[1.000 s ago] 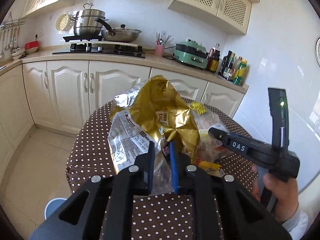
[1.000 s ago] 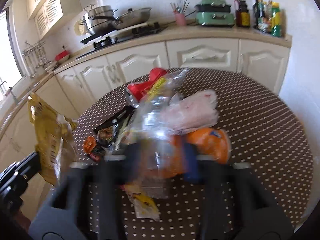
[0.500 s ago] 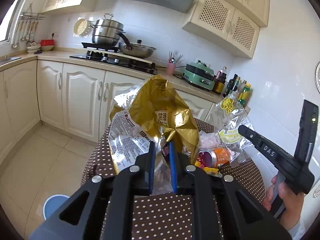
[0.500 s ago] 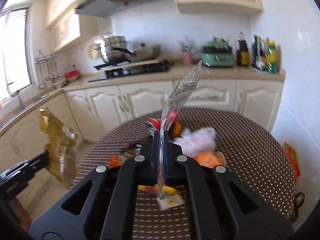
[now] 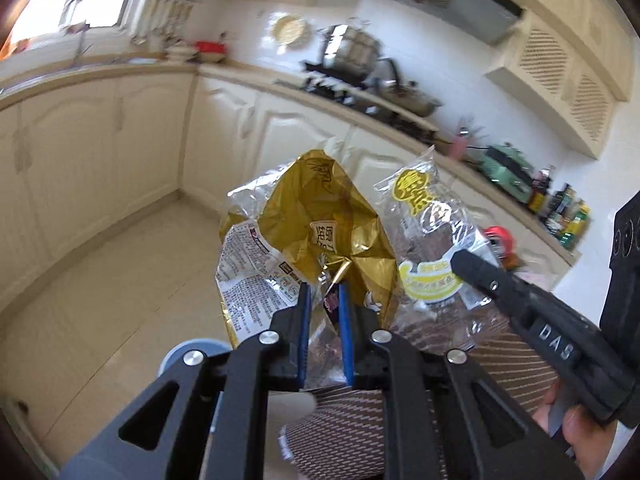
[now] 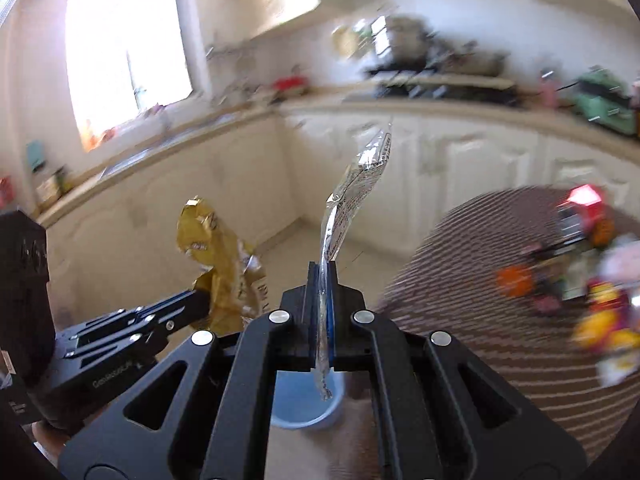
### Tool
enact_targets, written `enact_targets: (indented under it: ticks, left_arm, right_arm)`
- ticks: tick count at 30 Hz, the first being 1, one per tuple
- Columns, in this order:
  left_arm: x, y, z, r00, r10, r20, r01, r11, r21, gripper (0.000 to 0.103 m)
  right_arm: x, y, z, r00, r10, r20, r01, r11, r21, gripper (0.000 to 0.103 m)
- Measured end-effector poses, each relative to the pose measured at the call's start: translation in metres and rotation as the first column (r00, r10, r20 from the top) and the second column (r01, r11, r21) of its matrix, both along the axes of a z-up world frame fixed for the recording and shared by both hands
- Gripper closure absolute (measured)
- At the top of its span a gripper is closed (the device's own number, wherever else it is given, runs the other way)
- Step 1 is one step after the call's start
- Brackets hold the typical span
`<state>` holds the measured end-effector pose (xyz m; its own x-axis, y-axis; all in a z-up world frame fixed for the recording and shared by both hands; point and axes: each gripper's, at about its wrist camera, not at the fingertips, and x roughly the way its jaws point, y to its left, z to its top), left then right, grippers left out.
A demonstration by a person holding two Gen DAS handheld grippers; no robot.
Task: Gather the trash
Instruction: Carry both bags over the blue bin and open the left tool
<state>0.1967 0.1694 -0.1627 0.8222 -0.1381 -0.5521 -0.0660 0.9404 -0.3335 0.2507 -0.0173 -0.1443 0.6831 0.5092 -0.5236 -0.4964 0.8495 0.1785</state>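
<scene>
Left wrist view: the left claw (image 5: 323,300) is pressed together on the lower folds of a crumpled gold snack bag (image 5: 320,232), which stands up from between its blue pads, clear of the bench (image 5: 492,344). To its right in the same view, the right claw (image 5: 460,258) pinches a clear wrapper with yellow print (image 5: 428,248), held in the air beside the gold bag. Right wrist view: the right claw (image 6: 322,276) is closed flat on that clear wrapper (image 6: 352,196), seen here edge-on, and a light blue bin (image 6: 304,400) stands on the floor just below and behind the pads, its rim partly hidden by the claw body. The left claw (image 6: 200,300) with the gold bag (image 6: 220,256) appears at the left, also over the floor. Progress, as judged: two pieces are picked up and are near the bin but not yet released. Several pieces of trash (image 6: 576,276), red, orange, yellow and pink, remain on the dotted bench (image 6: 460,280); blur prevents a count. Release and further trips appear to be left.
</scene>
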Motion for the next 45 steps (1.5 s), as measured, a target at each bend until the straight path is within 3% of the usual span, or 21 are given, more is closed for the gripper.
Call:
enact_targets:
  ticks: [5,10,14,20,23,25,26,39,45]
  left_arm:
    - [0.014,0.063,-0.073,0.976,0.116,-0.185,-0.122,0.992,-0.024,0.090]
    - [0.046,0.099,-0.167,0.902,0.125,-0.413,-0.157,0.987,-0.044,0.090]
    - [0.069,0.108,-0.223,0.851,0.096,-0.516,-0.139,0.989,-0.044,0.090]
    - [0.110,0.114,-0.277,0.799,0.053,-0.599,-0.124,0.989,-0.079,0.089]
    - [0.128,0.109,-0.291,0.789,0.021,-0.614,-0.112,0.988,-0.110,0.076]
    - [0.128,0.111,-0.301,0.788,0.030,-0.615,-0.122,0.987,-0.108,0.061]
    - [0.128,0.112,-0.304,0.786,0.029,-0.617,-0.128,0.985,-0.116,0.059]
    - [0.132,0.123,-0.317,0.772,0.051,-0.633,-0.184,0.972,-0.146,0.052]
    - [0.129,0.128,-0.319,0.756,0.094,-0.648,-0.216,0.970,-0.112,0.051]
  right_arm:
    - [0.032,0.064,-0.075,0.984,0.087,-0.158,-0.099,0.992,-0.073,0.099]
    - [0.069,0.108,-0.164,0.934,0.108,-0.341,-0.165,0.976,-0.143,0.099]
    - [0.093,0.126,-0.215,0.899,0.088,-0.430,-0.180,0.967,-0.179,0.099]
    - [0.118,0.141,-0.274,0.852,0.053,-0.521,-0.181,0.963,-0.198,0.099]
    - [0.128,0.143,-0.292,0.839,0.038,-0.542,-0.178,0.962,-0.209,0.099]
    - [0.131,0.146,-0.302,0.833,0.027,-0.552,-0.174,0.961,-0.216,0.099]
    - [0.140,0.148,-0.307,0.831,0.021,-0.557,-0.172,0.960,-0.220,0.099]
    - [0.146,0.152,-0.334,0.808,0.011,-0.589,-0.182,0.956,-0.231,0.099]
    - [0.144,0.164,-0.337,0.802,0.047,-0.595,-0.204,0.958,-0.199,0.098]
